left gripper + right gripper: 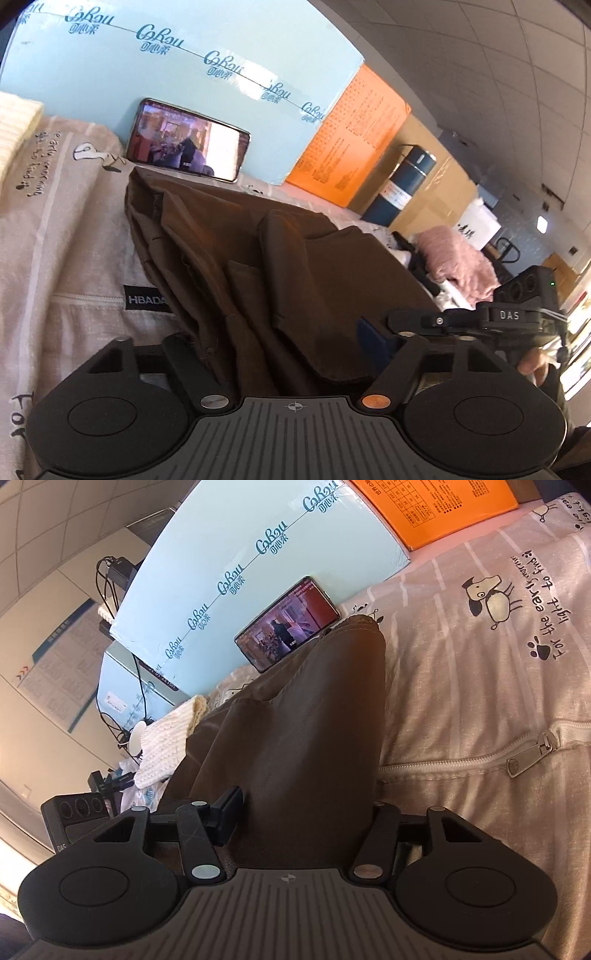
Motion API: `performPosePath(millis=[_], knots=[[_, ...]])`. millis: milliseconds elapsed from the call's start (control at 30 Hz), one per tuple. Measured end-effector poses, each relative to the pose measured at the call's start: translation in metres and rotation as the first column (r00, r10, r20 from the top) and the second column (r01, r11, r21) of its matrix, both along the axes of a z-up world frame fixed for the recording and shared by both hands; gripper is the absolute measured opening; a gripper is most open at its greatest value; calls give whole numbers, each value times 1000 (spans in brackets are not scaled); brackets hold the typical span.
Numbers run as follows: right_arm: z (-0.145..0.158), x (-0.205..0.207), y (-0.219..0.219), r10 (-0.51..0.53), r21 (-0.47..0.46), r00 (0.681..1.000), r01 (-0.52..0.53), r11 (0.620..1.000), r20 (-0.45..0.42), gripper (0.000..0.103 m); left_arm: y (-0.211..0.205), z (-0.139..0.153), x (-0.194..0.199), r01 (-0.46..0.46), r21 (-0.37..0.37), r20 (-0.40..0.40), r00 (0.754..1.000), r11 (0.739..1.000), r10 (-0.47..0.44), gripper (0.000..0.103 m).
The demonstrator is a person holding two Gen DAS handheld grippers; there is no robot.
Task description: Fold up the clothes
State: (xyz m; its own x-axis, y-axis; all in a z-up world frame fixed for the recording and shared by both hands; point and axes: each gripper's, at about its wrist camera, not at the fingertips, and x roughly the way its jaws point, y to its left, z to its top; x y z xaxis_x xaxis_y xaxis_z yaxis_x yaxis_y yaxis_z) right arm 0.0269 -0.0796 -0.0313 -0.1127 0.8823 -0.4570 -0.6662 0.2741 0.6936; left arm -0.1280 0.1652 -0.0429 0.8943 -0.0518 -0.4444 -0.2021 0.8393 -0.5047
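A dark brown garment [258, 258] lies bunched on the beige printed bed cover [74, 240]; it also shows in the right wrist view [303, 731]. My left gripper [291, 354] has its jaws spread apart with the near edge of the garment draped between them, hiding the fingertips. My right gripper [299, 812] also has its jaws wide, with the garment's near end lying between them; one finger [227, 808] shows at the cloth's left side, the other is hidden. The right gripper's body shows in the left wrist view [517, 314], close to the left gripper's right side.
A phone [188, 142] playing video leans on a light blue box [184, 62], next to an orange box [354, 136]. A blue flask [400, 184] and a pink garment [458, 258] lie to the right. A white knit [162, 746] lies left. A zipper [532, 753] crosses the cover.
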Motion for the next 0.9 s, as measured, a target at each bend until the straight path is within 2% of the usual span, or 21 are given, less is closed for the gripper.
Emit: performPosePath(millis=[67,133,233,400,467,667,900], knots=[[1,-2,-1,-6,2,1000,6,1000,20,44,6,-1,-2,-20,-20,2,1000,1000,20,43],[5,-3,-3,-11,18,1000,11,1000,25,40,4,1,-3,-29,-23,14,999,999,29,40],[14,-5,-11,-22,54,1000,21,998,18,35,-4,6,-5,-32,-22,35,999,999,33,38],[30,-8,-35,-35,111,999,33,993,11,33,-26,16,-1,-5,-25,62,998,1000,6,33],[33,-6,-50,-45,132,999,44,990,4,33,-38,20,5,26,-2,60,998,1000,-26,30],[42,7,-104,-128,201,992,123,972,10,33,-77,36,44,123,77,72,989,989,-129,29],[60,30,-169,-281,303,958,254,918,51,33,-122,62,106,206,186,123,965,961,-231,29]])
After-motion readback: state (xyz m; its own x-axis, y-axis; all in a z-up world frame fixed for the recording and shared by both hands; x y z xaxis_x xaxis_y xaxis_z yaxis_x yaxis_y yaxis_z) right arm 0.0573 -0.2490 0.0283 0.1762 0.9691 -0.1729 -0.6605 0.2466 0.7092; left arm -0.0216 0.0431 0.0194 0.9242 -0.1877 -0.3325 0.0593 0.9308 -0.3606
